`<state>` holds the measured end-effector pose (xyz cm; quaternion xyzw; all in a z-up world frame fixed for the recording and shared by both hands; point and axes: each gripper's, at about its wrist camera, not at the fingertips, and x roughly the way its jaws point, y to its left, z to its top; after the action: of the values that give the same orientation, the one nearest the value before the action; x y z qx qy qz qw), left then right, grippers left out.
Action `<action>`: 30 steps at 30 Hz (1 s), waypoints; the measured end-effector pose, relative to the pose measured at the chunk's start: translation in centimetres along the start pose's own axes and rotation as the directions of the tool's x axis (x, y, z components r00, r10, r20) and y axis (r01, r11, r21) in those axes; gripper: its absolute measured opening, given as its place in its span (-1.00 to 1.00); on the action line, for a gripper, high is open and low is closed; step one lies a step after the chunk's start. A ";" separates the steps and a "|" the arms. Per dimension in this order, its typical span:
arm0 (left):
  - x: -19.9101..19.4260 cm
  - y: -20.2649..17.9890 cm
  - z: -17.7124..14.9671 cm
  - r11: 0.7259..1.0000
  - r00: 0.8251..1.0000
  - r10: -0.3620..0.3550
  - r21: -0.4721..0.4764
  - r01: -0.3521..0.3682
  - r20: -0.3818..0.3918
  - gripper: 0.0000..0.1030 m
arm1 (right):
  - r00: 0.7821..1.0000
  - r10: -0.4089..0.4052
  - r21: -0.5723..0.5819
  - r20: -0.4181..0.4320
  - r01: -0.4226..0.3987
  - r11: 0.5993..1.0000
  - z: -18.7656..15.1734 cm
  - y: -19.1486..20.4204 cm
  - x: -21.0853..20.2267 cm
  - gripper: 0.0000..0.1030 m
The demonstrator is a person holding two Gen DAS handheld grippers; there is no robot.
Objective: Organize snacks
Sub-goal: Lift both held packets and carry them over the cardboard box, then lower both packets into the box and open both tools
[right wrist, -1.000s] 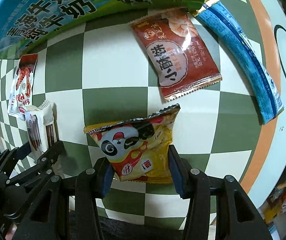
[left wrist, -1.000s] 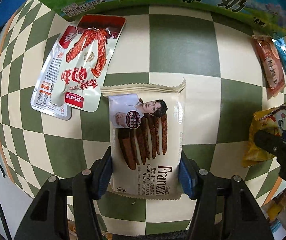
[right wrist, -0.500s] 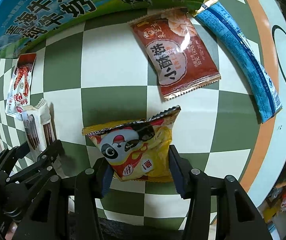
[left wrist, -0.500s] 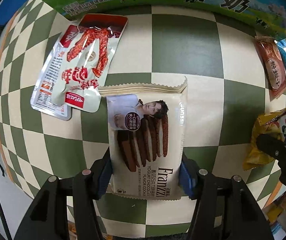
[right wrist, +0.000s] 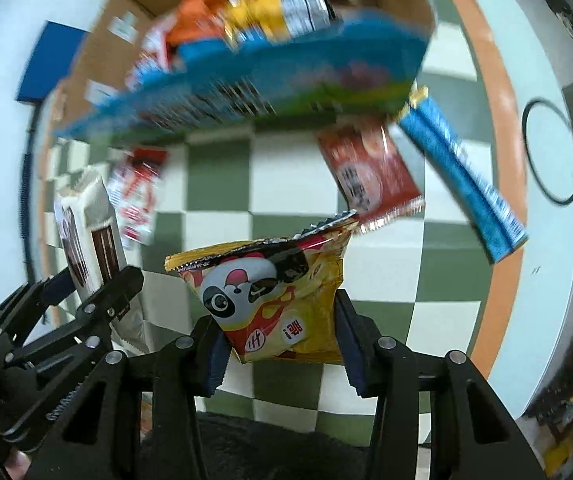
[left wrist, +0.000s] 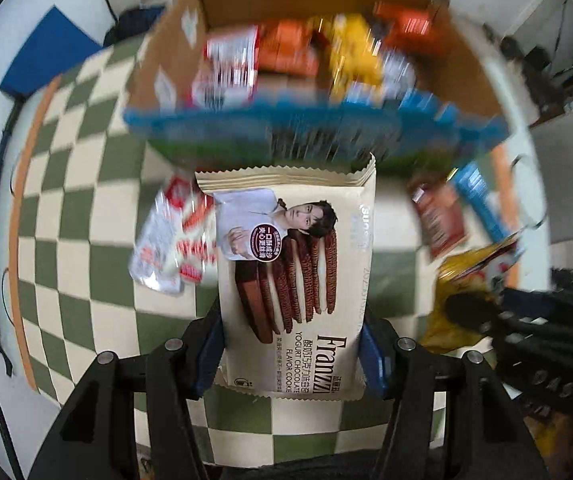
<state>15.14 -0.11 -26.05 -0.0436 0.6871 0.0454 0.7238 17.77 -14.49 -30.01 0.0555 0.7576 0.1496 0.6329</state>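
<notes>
The left gripper [left wrist: 292,344] fills the bottom of its own view, its two blue-padded jaws pressed against the sides of the cream cookie packet [left wrist: 292,280], which it holds lifted above the checkered tablecloth [left wrist: 66,240]. The packet stands lengthwise up the centre of the frame, its crimped top edge reaching the lower edge of the cardboard box [left wrist: 166,60]. The box spans the upper part of the frame, open at the top and showing blurred red, orange and yellow packs inside; its near wall is blue and green. Just left of the cookie packet, a white-and-red snack pouch [left wrist: 166,240] lies on the cloth. At the right of the frame lie a dark red packet [left wrist: 440,220] and a blue stick pack [left wrist: 482,204].

In the right wrist view, the right gripper [right wrist: 282,340] is clamped on the lower part of the yellow panda bag [right wrist: 274,296], centre-low in the frame, with the bag raised off the cloth. Above and to its right, the dark red packet [right wrist: 370,176] lies flat on the checks, its lower corner near the bag's top corner. The blue stick pack [right wrist: 466,180] runs diagonally beside it at the right. The box [right wrist: 98,56] tilts across the top of the frame. At the lower left, the left gripper [right wrist: 82,296] shows with the cookie packet [right wrist: 86,232] between its fingers.
</notes>
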 end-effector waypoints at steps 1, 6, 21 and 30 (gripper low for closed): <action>-1.2 0.0 0.7 1.000 1.000 -0.011 0.001 0.011 0.023 0.07 | 1.000 0.014 -0.003 0.017 -0.014 1.000 0.2 0.3 -1.2 -0.05; -6.1 0.2 5.1 0.997 0.992 -0.075 -0.015 0.077 0.103 0.07 | 0.993 0.078 -0.019 0.089 -0.077 0.997 2.3 0.8 -6.3 -0.05; -3.0 2.5 18.5 0.988 0.988 -0.148 -0.062 0.145 -0.044 0.07 | 0.979 0.103 -0.023 0.176 -0.100 0.995 13.9 2.8 -10.1 -0.05; 4.7 2.3 22.6 0.989 0.957 -0.144 -0.071 0.130 -0.254 0.08 | 0.996 0.027 -0.026 0.087 -0.025 0.999 18.3 3.4 -4.3 -0.05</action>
<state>37.48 5.06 -29.57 -0.1162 0.7693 0.0075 0.6282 36.13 -9.59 -27.81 0.0639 0.7265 0.1649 0.6640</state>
